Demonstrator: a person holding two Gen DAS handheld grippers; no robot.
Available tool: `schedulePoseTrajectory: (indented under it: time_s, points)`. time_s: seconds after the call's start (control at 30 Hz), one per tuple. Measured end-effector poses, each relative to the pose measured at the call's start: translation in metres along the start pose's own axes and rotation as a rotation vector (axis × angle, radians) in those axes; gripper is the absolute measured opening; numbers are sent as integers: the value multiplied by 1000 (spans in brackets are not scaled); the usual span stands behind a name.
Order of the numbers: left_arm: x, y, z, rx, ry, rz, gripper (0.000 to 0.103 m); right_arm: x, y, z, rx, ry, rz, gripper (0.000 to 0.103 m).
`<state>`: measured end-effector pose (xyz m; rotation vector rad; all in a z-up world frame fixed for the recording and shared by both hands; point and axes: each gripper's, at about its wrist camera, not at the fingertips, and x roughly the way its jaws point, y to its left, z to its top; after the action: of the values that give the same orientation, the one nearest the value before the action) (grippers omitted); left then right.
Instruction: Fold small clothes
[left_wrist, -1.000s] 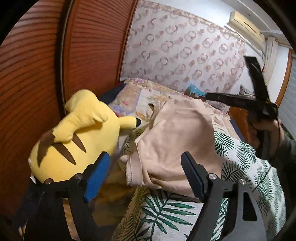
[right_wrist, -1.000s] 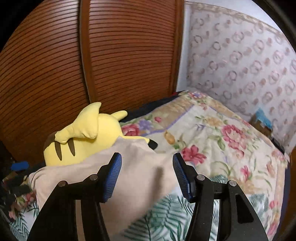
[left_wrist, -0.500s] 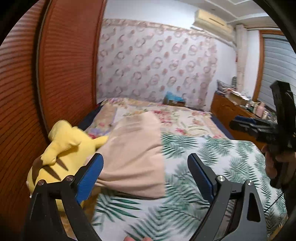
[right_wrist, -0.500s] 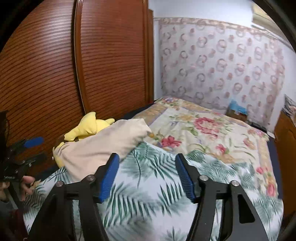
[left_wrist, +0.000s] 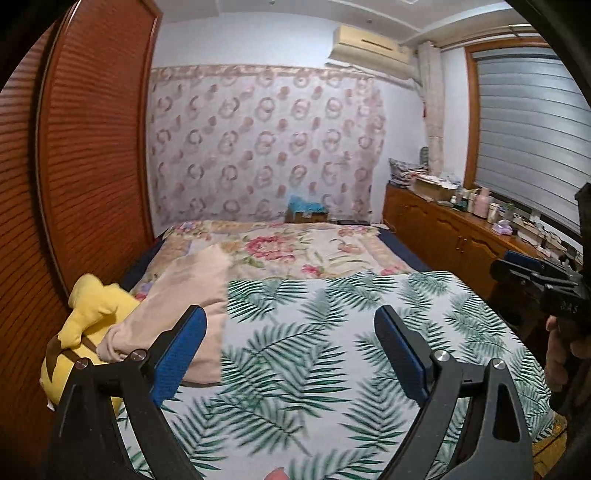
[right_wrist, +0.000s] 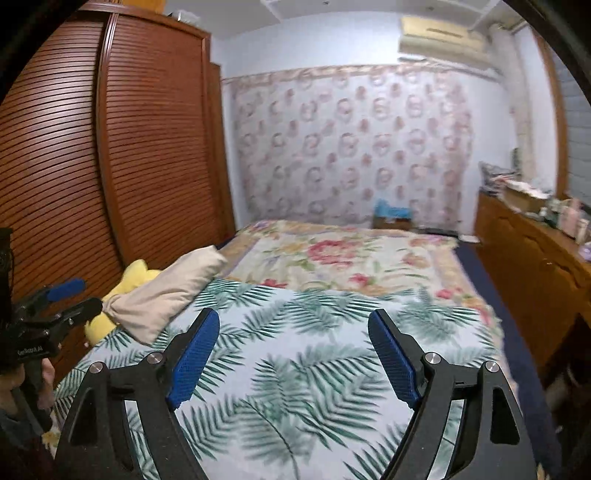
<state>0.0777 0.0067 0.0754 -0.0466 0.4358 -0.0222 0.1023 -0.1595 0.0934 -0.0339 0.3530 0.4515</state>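
Half the yellow plush toy (left_wrist: 86, 325) hidden under beige garment (left_wrist: 177, 306), bedspread (left_wrist: 332, 350) blurred

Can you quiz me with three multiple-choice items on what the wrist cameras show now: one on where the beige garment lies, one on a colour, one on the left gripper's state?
1. Where does the beige garment lie?
A. At the left edge of the bed, against the yellow plush toy
B. On the wooden sideboard
C. Between the right gripper's fingers

2. What colour are the pads on the left gripper fingers?
A. Red
B. Blue
C. White

3. What is the left gripper's state?
A. Shut on the garment
B. Shut, empty
C. Open, empty

Answers:
1 A: the garment slumps over the toy beside the leaf-print sheet.
2 B: both pads show blue in the left wrist view.
3 C: the fingers stand wide apart with only the sheet visible between them.
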Motion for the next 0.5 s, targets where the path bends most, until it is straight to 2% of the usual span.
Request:
schedulePoseTrajectory:
  time_s: [0.23,0.5]
  points:
    - [-21,-29,3,14,-16,-8,93,-46,20,-20,43,-54,-48,84]
    - [-29,-41,2,27,-13,7,93,-56,42,-34,51,-80,-74,84]
